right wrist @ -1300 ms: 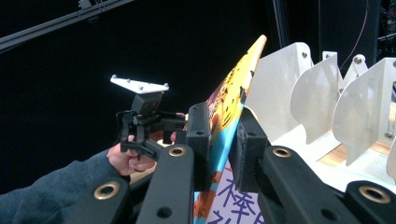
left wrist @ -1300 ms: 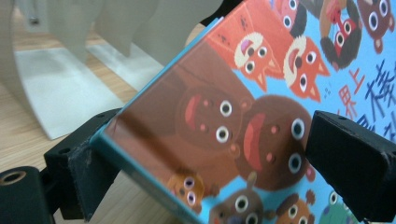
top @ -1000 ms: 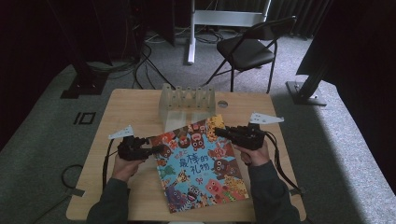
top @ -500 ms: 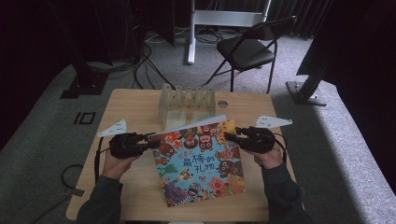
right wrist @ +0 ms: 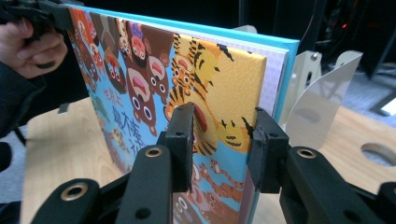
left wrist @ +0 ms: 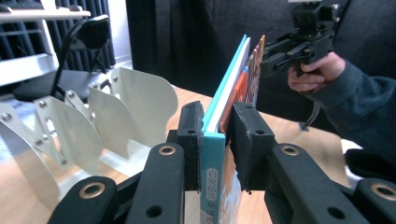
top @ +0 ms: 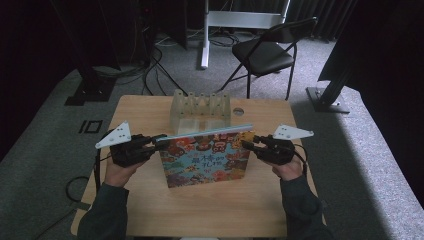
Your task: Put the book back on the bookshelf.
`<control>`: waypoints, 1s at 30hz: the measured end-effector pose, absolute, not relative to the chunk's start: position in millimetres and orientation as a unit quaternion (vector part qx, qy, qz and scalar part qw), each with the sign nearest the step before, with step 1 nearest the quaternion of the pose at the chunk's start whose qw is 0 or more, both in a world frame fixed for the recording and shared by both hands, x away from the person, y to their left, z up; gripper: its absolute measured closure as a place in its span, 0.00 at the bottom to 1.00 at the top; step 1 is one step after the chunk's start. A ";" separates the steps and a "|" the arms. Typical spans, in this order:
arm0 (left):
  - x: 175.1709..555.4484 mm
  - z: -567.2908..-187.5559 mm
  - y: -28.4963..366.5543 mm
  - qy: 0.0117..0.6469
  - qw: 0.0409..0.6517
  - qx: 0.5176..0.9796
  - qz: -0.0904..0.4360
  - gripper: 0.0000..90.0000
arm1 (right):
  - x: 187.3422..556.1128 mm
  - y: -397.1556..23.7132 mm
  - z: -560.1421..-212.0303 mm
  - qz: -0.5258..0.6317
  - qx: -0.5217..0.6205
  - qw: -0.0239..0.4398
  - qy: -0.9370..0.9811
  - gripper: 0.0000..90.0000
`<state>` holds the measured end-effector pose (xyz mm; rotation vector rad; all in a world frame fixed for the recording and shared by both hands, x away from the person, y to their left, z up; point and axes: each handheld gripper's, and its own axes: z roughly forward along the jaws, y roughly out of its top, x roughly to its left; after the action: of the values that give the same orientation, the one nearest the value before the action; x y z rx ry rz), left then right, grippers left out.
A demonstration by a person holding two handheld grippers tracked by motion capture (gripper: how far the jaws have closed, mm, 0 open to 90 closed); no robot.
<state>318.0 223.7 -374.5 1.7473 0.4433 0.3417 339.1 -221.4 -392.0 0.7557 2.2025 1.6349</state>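
Black pads of the left gripper [left wrist: 217, 149] are pressed against both faces of the picture book [top: 206, 156], clamped on its spine edge; its jaws have just been closing onto the book. In the left gripper view the teal back cover and the white page block stand up between the pads. The right gripper [right wrist: 223, 147] has the book's opposite edge between its jaws, at the tiger on the front cover. The far jaw sits at the cover's edge, but I cannot tell whether the near one presses on the cover or just stands in front of it.

Seen from the high view, the left gripper [top: 150, 143] and right gripper [top: 251, 142] hold the book upright between them, its lower edge at or just above the wooden table [top: 150, 107], its colourful front cover facing the person. A hand [top: 120, 169] grips the left tool, another hand [top: 287, 167] the right.

Just behind the book stands a pale rack [top: 200, 107] of curved divider plates, with a round hole [top: 238, 110] in the tabletop beside it. Beyond the table, a black folding chair [top: 265, 52] stands on grey carpet.
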 end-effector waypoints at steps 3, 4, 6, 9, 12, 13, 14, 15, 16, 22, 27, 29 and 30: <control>317.7 -377.0 225.5 0.186 0.614 0.754 0.142 0.82 | 339.5 -221.6 -392.2 0.570 0.261 0.148 0.765 0.72; 317.0 -379.0 226.7 0.185 0.618 0.751 0.139 0.82 | 339.3 -221.7 -392.2 0.572 0.258 0.146 0.765 0.72; 315.3 -381.2 226.7 0.186 0.621 0.748 0.140 0.81 | 338.4 -221.8 -392.5 0.572 0.256 0.147 0.765 0.72; 311.9 -383.8 224.4 0.186 0.622 0.748 0.141 0.73 | 337.1 -223.5 -393.6 0.575 0.253 0.142 0.765 0.72; 310.7 -385.8 224.8 0.186 0.624 0.746 0.138 0.70 | 336.1 -224.8 -393.8 0.575 0.254 0.142 0.765 0.72; 310.7 -385.8 224.8 0.186 0.624 0.746 0.138 0.70 | 336.0 -225.3 -393.8 0.575 0.255 0.142 0.765 0.72; 310.3 -386.4 224.8 0.187 0.624 0.746 0.138 0.70 | 336.0 -226.1 -393.9 0.575 0.256 0.142 0.764 0.71; 310.1 -387.1 225.0 0.188 0.624 0.745 0.139 0.70 | 336.0 -226.1 -393.9 0.575 0.256 0.142 0.764 0.71; 309.8 -387.7 224.8 0.188 0.625 0.745 0.137 0.70 | 335.8 -227.0 -394.0 0.575 0.257 0.142 0.764 0.71; 307.8 -389.5 223.6 0.181 0.628 0.744 0.138 0.75 | 335.2 -231.0 -396.3 0.576 0.260 0.141 0.762 0.70; 305.7 -389.8 220.0 0.175 0.625 0.748 0.142 0.74 | 335.5 -232.9 -398.7 0.575 0.264 0.139 0.761 0.70; 305.9 -389.8 218.7 0.173 0.627 0.747 0.141 0.74 | 335.8 -233.9 -399.2 0.575 0.265 0.138 0.762 0.69; 305.9 -389.8 218.7 0.173 0.627 0.747 0.141 0.74 | 335.8 -233.9 -399.2 0.575 0.265 0.138 0.762 0.69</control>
<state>305.9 218.7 -389.8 1.7119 0.3963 0.3233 335.8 -233.9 -399.2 0.7668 2.2027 1.6626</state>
